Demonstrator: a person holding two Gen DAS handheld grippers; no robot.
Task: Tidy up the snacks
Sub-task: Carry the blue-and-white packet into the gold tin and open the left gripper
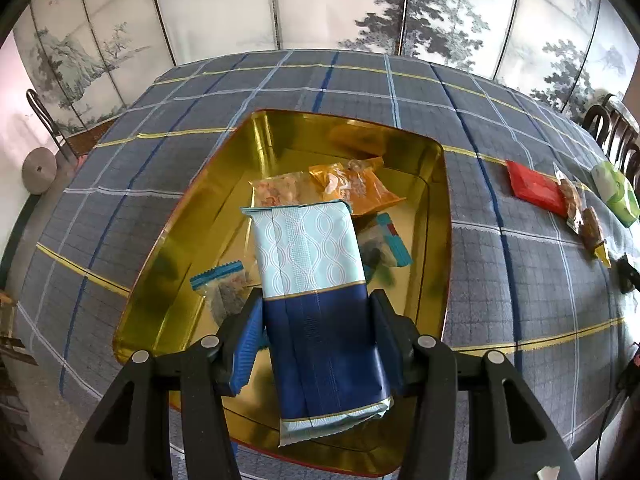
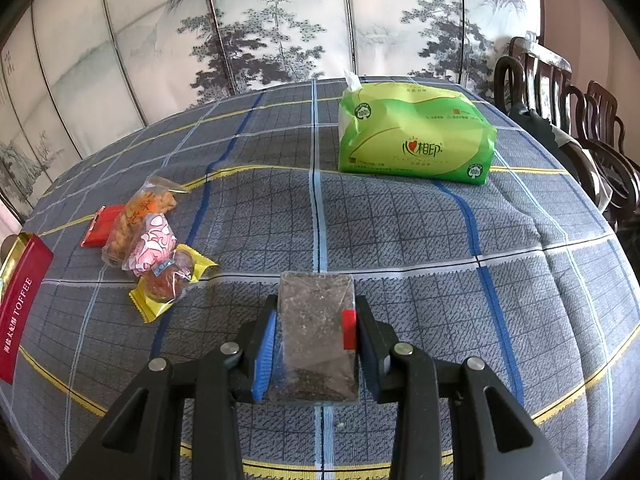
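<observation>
While the left claw point(image 1: 318, 344) grips a blue packet point(image 1: 320, 308) above the gold tin point(image 1: 436, 200), the right claw point(image 2: 316, 344) clamps a dark snack bag point(image 2: 316, 336) over the counter point(image 2: 420, 240).

1 tin point(image 1: 436, 184), 2 grippers point(image 1: 318, 316)

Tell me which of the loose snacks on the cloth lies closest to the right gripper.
The yellow-wrapped cake, at the near end of the row; the pink-patterned packet, orange packet and red packet lie farther from the right gripper.
</observation>
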